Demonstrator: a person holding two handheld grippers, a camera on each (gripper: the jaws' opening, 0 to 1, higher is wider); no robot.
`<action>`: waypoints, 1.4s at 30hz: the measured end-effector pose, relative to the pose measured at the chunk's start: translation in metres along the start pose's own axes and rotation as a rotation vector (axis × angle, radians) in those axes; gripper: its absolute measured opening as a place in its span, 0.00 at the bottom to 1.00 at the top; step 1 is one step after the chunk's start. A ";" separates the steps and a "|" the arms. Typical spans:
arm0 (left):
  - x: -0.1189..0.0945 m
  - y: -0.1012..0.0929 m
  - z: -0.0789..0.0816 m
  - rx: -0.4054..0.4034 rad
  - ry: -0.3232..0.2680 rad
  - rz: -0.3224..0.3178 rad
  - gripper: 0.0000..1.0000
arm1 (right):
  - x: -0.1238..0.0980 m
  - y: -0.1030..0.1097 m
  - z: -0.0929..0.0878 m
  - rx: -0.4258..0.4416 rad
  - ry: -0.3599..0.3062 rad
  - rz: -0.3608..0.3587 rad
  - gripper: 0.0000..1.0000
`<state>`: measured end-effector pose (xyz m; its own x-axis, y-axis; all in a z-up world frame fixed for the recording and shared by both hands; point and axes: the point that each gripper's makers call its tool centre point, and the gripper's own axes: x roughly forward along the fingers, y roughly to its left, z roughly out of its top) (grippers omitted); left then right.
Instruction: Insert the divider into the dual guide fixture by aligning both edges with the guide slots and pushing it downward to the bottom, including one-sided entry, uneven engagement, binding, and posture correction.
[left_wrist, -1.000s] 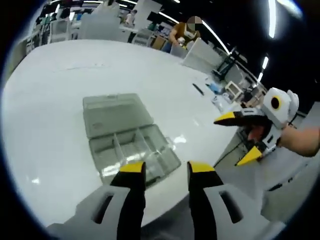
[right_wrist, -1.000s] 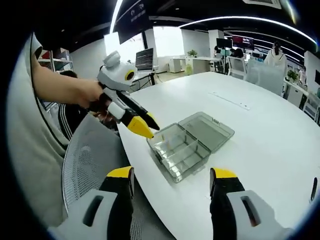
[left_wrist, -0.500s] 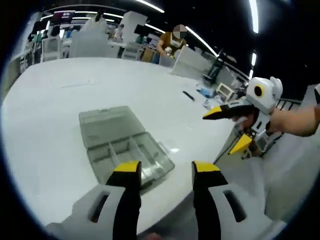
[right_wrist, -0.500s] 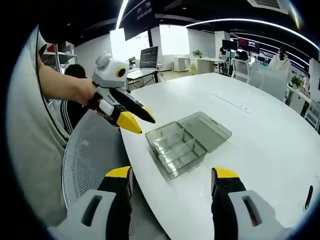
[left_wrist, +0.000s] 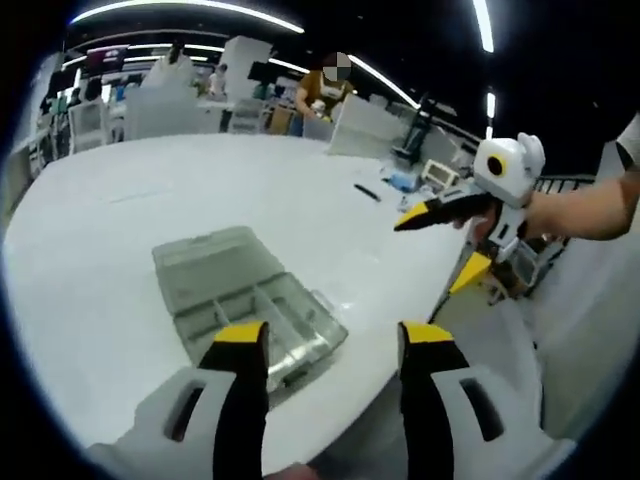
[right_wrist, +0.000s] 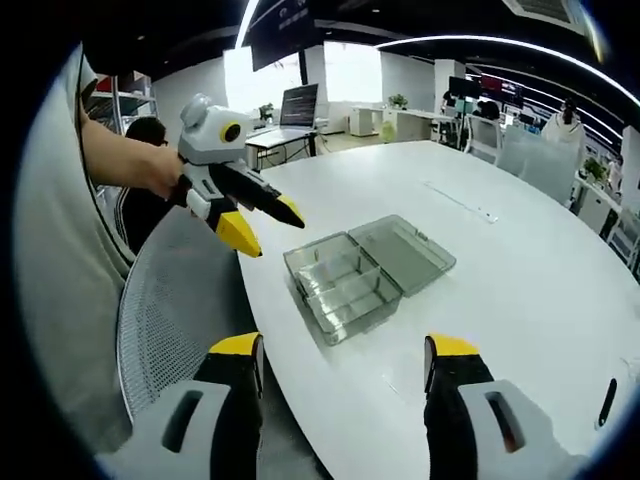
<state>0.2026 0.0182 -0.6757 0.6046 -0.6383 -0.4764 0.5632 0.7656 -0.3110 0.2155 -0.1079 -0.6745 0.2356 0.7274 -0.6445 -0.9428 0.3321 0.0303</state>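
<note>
A clear plastic compartment box (left_wrist: 248, 312) lies open on the white table (left_wrist: 200, 190), its lid folded flat behind it, thin dividers standing inside. My left gripper (left_wrist: 325, 345) hovers open above the table's near edge, just in front of the box, with nothing between its fingers. In the right gripper view the same box (right_wrist: 350, 280) sits near the table edge, and my right gripper (right_wrist: 345, 355) is open and empty well short of it. The right gripper (left_wrist: 448, 240) shows in the left gripper view, held in a hand off the table's right side. The left gripper (right_wrist: 250, 218) shows in the right gripper view, left of the box.
A grey mesh chair (right_wrist: 175, 320) stands against the table edge under the left gripper. A dark pen (left_wrist: 367, 192) lies on the table beyond the box. Desks, monitors and people fill the office behind. A person's light sleeve (right_wrist: 50, 250) fills the left of the right gripper view.
Both hands have drawn back and up a little from the box. Both grippers have stayed open, the left one spread slightly wider. The box has not moved.
</note>
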 end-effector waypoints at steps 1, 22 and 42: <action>0.000 -0.001 0.001 0.006 -0.007 -0.003 0.54 | 0.000 -0.001 -0.001 -0.004 0.004 0.001 0.63; 0.003 -0.006 0.003 0.133 -0.017 -0.019 0.73 | -0.011 -0.048 -0.049 -0.075 0.125 -0.060 0.63; 0.004 -0.006 0.006 0.165 -0.006 -0.041 0.75 | -0.029 -0.109 -0.107 -0.019 0.282 -0.114 0.61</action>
<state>0.2045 0.0107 -0.6707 0.5821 -0.6699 -0.4609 0.6721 0.7154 -0.1909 0.2857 -0.2291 -0.7412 0.2673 0.4896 -0.8300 -0.9190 0.3884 -0.0668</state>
